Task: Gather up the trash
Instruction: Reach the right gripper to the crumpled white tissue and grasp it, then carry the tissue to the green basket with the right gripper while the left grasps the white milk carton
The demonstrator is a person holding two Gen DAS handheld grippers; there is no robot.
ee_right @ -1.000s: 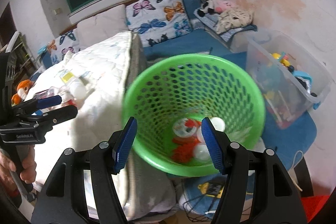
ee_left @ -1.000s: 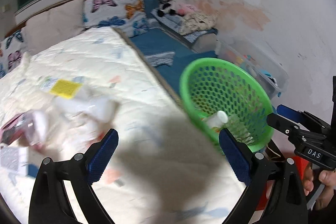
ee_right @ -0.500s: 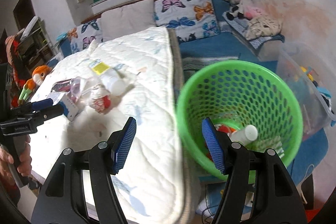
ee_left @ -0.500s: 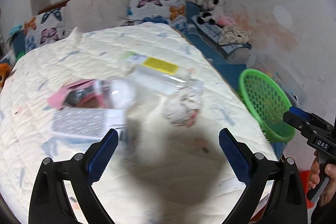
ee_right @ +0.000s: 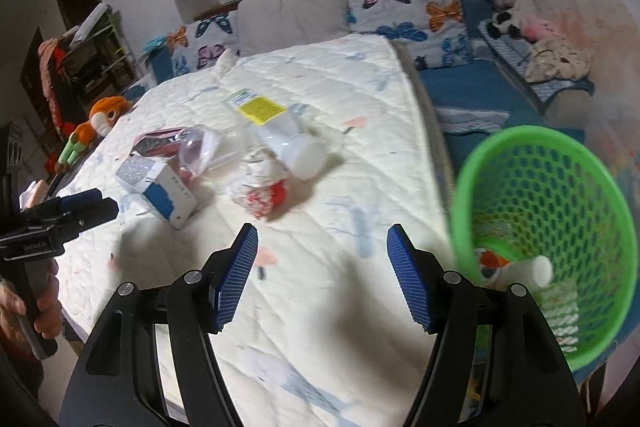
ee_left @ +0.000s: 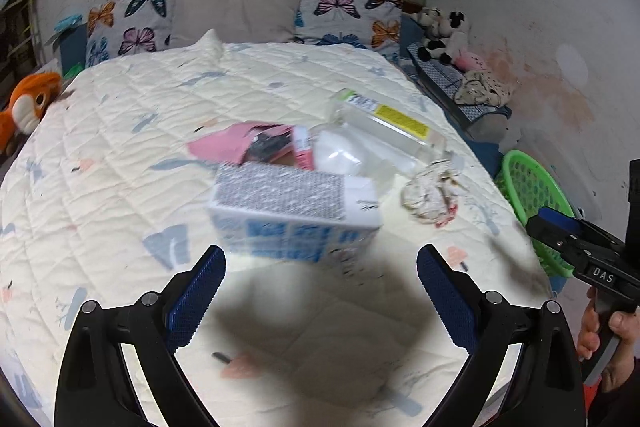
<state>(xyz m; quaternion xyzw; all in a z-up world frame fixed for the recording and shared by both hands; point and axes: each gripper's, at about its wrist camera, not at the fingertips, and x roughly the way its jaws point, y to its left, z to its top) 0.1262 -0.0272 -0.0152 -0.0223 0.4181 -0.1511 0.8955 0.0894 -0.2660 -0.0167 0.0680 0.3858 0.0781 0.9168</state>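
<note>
In the left wrist view our left gripper (ee_left: pixel 320 283) hangs spread and empty, the blue-and-white box (ee_left: pixel 294 215) at twelve o'clock needing a straddling reach; in the right wrist view our right gripper (ee_right: pixel 322 269), spread and empty, faces crumpled paper (ee_right: pixel 260 189) at eleven, green basket (ee_right: pixel 548 227) at three.
</note>
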